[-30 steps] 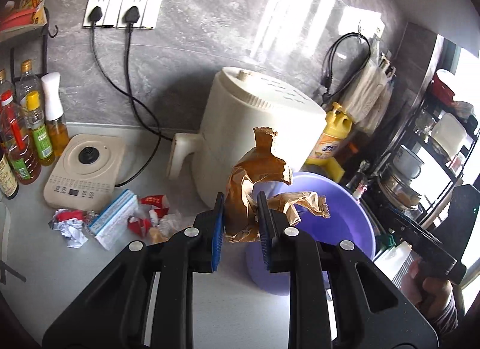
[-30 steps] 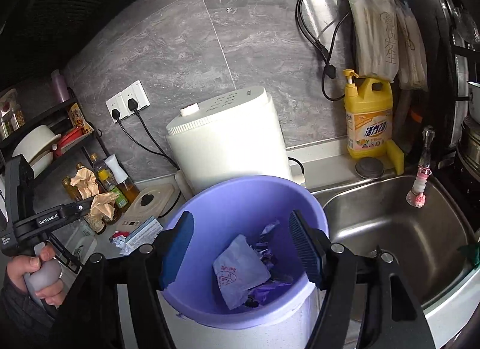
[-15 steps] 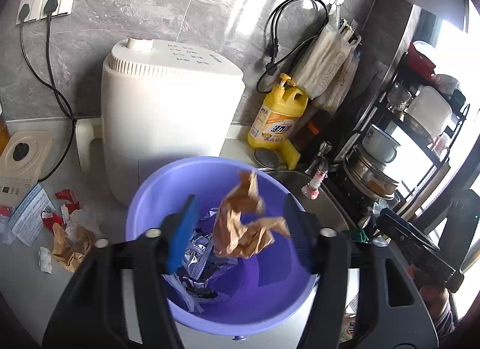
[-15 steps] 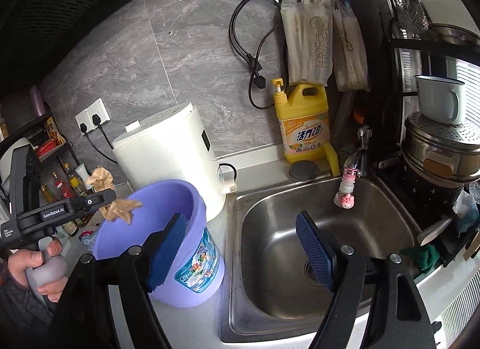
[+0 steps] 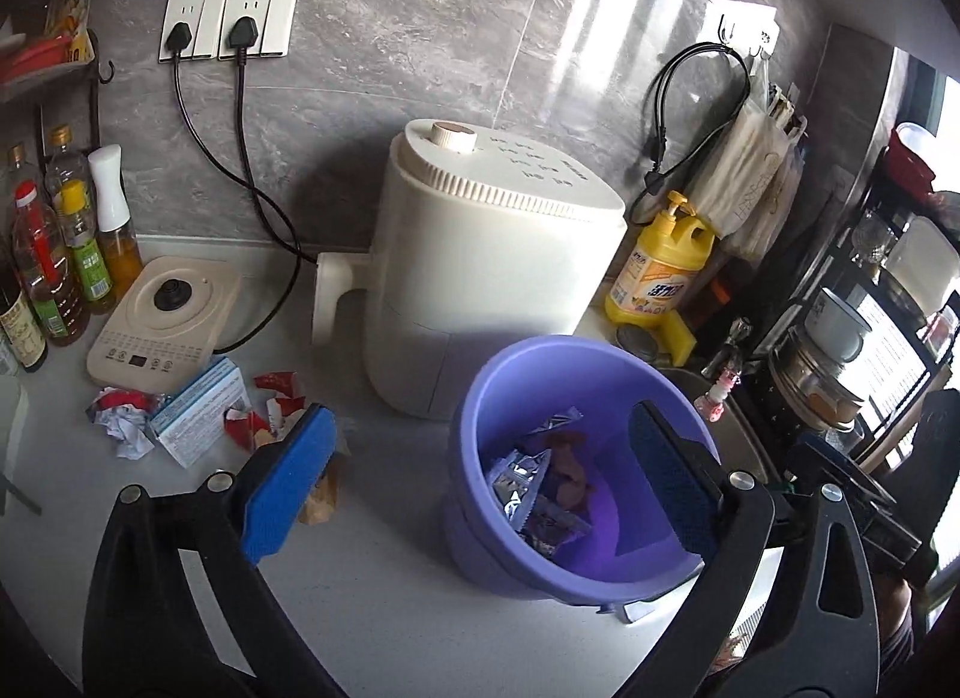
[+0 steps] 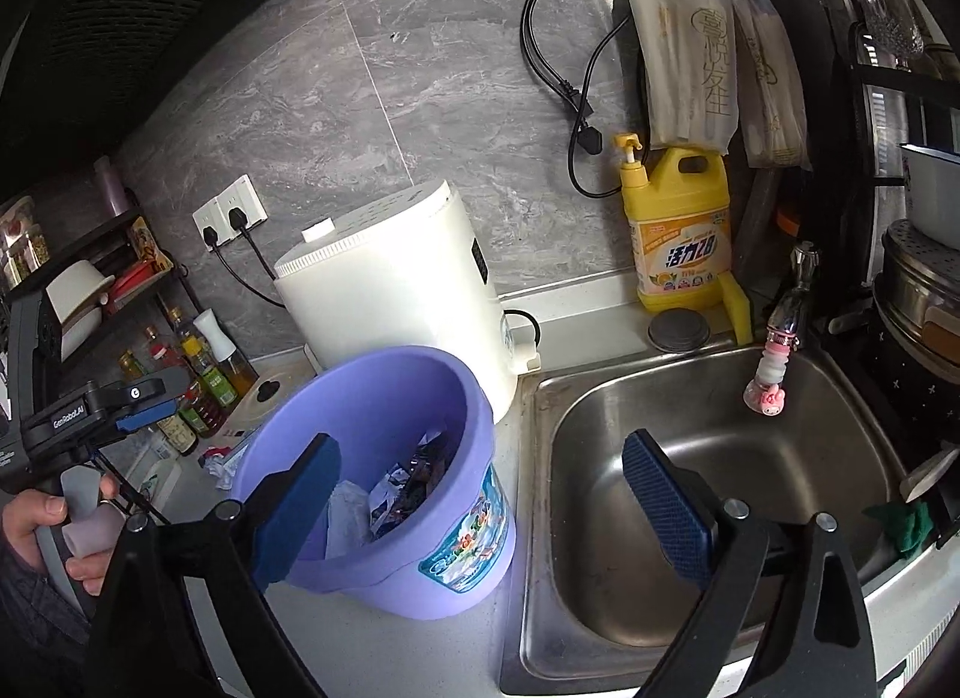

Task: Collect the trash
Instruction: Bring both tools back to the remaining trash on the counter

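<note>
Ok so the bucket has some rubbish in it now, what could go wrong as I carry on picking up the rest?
1. The purple bucket stands close to the sink edge; a knock from the open right gripper could tip it in.
2. The remaining wrappers lie beside the blue box and the cream hob, so the open left gripper might snag those instead.
3. The crumpled paper lies near the bottles, which a reach could knock over.

We note bucket point(image 5: 576, 458) on tabletop point(image 5: 372, 566), before air fryer point(image 5: 492, 278); wrappers point(image 5: 534, 494) inside it; scraps point(image 5: 198, 416) left; sink point(image 6: 708, 494) right.
</note>
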